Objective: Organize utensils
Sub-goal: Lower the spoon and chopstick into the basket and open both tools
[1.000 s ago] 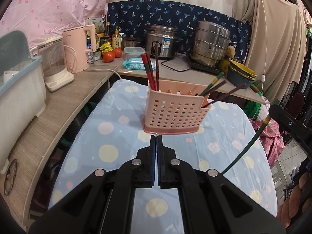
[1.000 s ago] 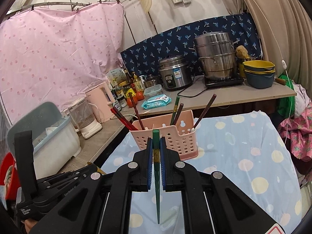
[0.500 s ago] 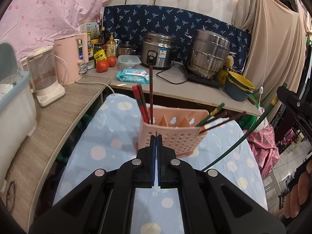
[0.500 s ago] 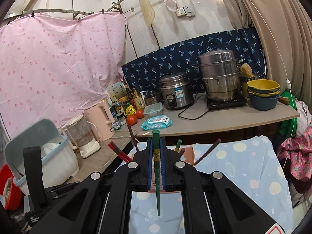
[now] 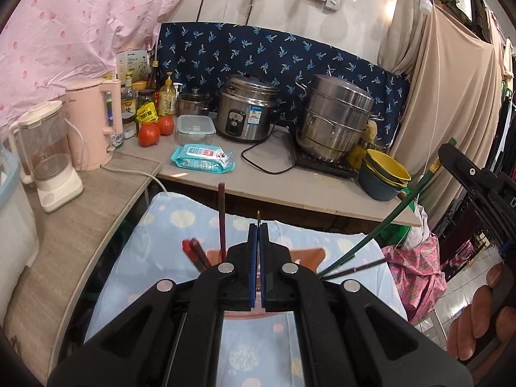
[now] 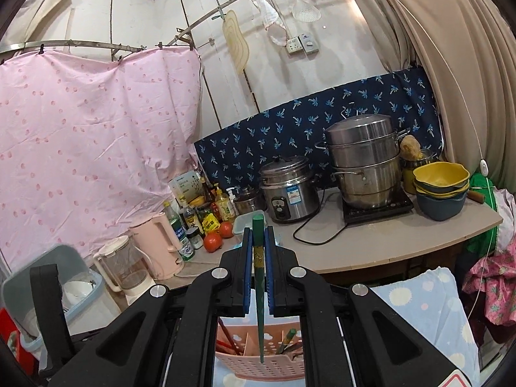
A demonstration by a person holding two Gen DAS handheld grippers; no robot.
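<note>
Your right hand-held gripper [image 6: 257, 269] is pinching a green chopstick [image 6: 259, 293] near its top, tip hanging just above the pink basket [image 6: 258, 362] on the dotted cloth [image 6: 429, 303]. Left hand-held gripper [image 5: 257, 251] is pressed together; a thin tip pokes out above its pads, can't tell what. Risks: chopstick held off-centre, could swing or slip w/ a loose pinch; tip may snag a divider or land in the wrong compartment, which looks likely if lowered blind. Basket mostly hidden behind both grippers; compartment contents hard to read.
</note>
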